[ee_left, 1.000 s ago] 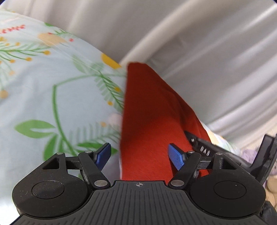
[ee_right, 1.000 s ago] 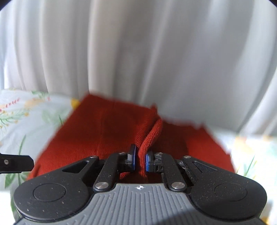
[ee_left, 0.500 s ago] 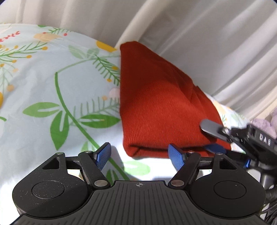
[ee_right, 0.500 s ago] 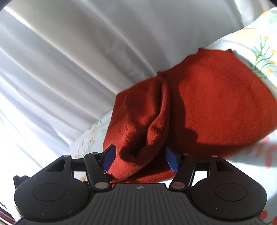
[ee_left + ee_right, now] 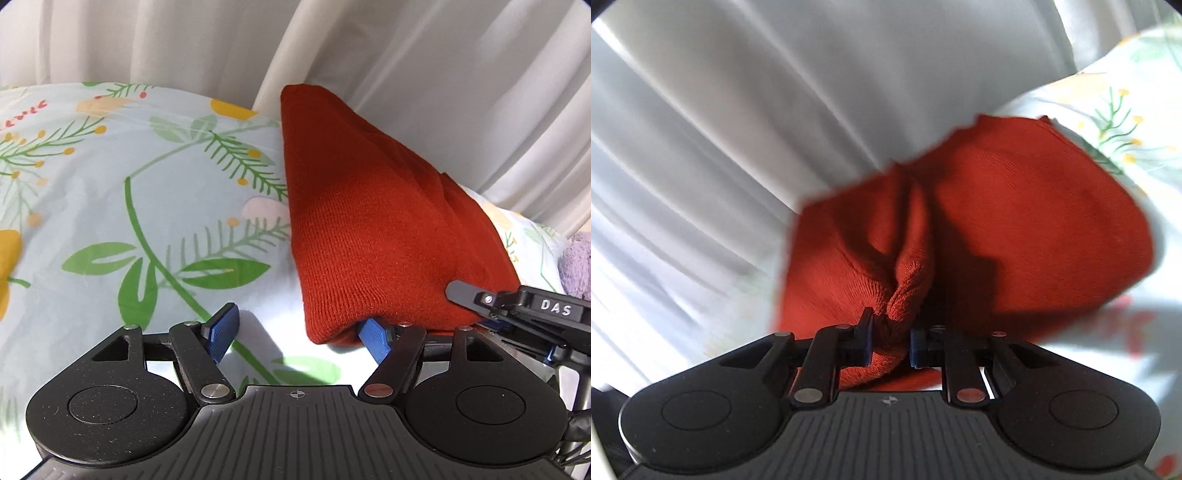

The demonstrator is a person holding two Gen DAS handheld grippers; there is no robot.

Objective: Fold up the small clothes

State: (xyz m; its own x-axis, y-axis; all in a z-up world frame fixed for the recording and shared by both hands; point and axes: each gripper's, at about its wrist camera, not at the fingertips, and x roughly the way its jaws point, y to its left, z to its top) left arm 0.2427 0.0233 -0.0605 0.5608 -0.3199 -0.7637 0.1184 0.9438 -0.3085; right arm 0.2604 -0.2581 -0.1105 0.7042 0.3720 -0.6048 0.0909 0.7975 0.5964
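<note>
The right gripper (image 5: 888, 345) is closing its blue-padded jaws on a bunched fold of the rust-red knitted garment (image 5: 1027, 229), and the pads already press the cloth from both sides. The left gripper (image 5: 299, 332) stands wide open with nothing held: one blue pad (image 5: 375, 338) is tucked just under the garment's near corner, while the other (image 5: 223, 328) hangs clear of the garment over the pale blue bedsheet printed with green leaves and yellow flowers (image 5: 110, 192). Seen from the left wrist, the garment lies on that sheet as a long folded wedge, its long axis running from the broad near hem beside the grippers to a narrower blunt end that points away at the white pleated curtain (image 5: 424, 74). Its one long edge, toward the left gripper's free pad, is straight and clean; the opposite side is rumpled into a raised ridge where the right gripper has it. On the straight-edged side of the garment the sheet lies bare and wide. The far end of the garment touches or nearly touches the curtain, and beyond the rumpled side a lilac fluffy thing (image 5: 576, 266) sits near the garment.
</note>
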